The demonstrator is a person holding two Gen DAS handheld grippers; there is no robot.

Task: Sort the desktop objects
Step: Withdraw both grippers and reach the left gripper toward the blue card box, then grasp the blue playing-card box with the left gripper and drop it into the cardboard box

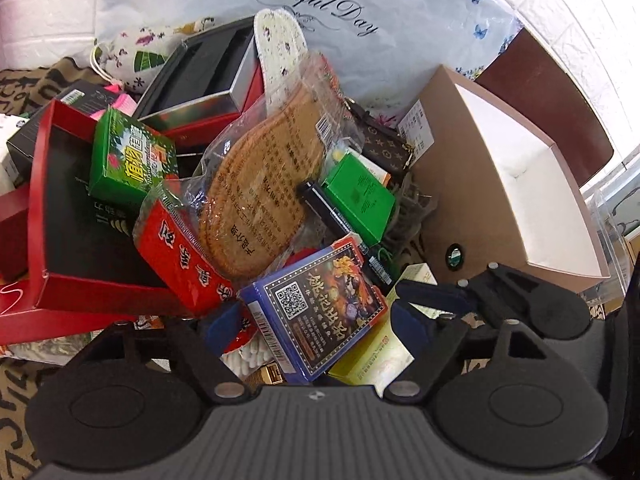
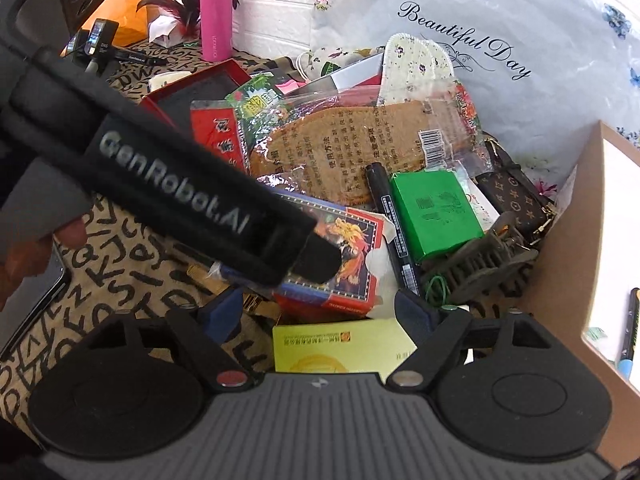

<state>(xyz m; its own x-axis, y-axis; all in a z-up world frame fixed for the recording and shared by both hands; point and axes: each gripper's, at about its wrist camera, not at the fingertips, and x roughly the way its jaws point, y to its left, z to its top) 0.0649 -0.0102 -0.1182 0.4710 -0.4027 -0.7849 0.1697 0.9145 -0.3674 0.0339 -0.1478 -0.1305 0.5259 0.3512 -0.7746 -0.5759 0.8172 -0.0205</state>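
Here my left gripper (image 1: 310, 316) stands wide open around the blue card box (image 1: 316, 310) at lower centre of its view, fingers on either side, no squeeze that I can see. My right gripper (image 2: 320, 312) hangs open too, holding nothing, above the yellow carton (image 2: 340, 346) at bottom centre. Sorting looks barely begun: the pile is heaped together, with bagged insoles (image 1: 256, 200), green box (image 1: 360, 196), black marker (image 1: 340, 224) and red tray (image 1: 64, 216) overlapping. The cardboard box (image 1: 516, 176) at the right looks nearly bare inside. Its wall crowds the right edge. Open patterned cloth (image 2: 120, 264) lies lower left of the right view.
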